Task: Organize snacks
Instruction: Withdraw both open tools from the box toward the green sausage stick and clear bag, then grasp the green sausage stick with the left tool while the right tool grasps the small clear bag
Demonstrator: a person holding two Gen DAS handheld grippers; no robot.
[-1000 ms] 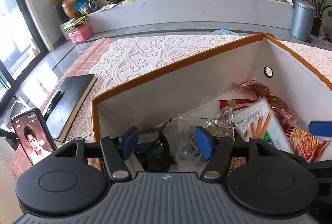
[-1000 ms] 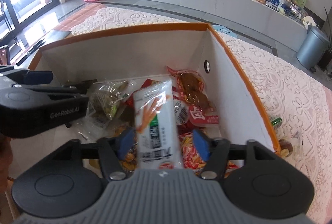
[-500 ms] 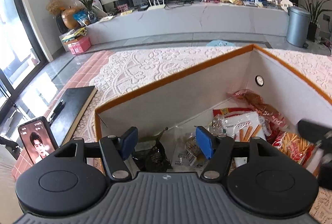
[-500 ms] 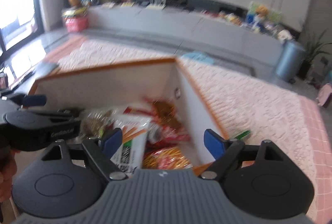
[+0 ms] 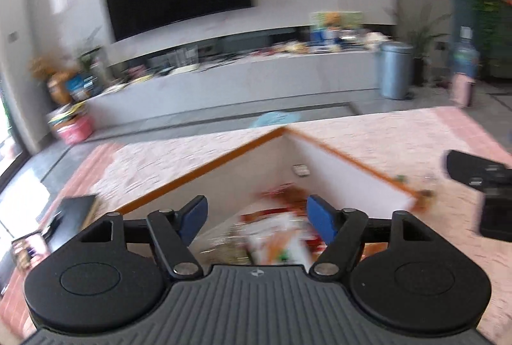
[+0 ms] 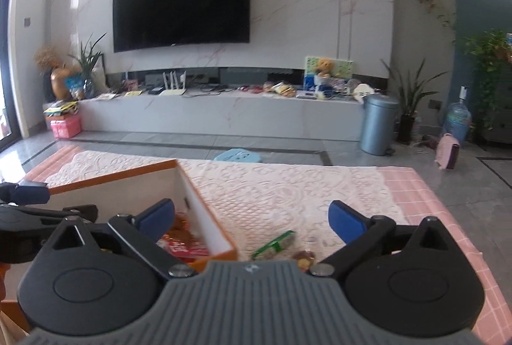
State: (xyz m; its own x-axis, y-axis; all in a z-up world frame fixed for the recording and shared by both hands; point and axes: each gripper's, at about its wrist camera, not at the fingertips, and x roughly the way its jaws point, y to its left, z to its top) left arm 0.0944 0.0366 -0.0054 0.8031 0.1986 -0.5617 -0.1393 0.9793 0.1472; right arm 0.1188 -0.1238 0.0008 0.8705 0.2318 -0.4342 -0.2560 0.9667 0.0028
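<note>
A white box with an orange rim [image 5: 204, 167] [image 6: 112, 177] sits on the lace cloth and holds several snack packs [image 5: 275, 236] [image 6: 182, 244]. My left gripper [image 5: 256, 220] is open and empty above the box; this view is blurred. My right gripper [image 6: 251, 217] is open and empty, above the box's right wall and the cloth beside it. A green snack stick [image 6: 273, 244] and a small brown wrapped snack [image 6: 304, 257] lie on the cloth just right of the box. The right gripper also shows in the left wrist view [image 5: 480, 181], and the left gripper in the right wrist view [image 6: 35, 210].
A lace cloth [image 6: 288, 188] covers the pink checked table [image 6: 425, 201]. A black notebook [image 5: 72, 210] and a phone [image 5: 27, 249] lie at the left. Beyond are a TV bench [image 6: 224, 111], a bin [image 6: 379, 124] and a blue stool [image 6: 238, 156].
My right gripper let go of the white-and-green pack into the box, opened wide, rose and swung right over the cloth. My left gripper rose and tilted up, staying open.
</note>
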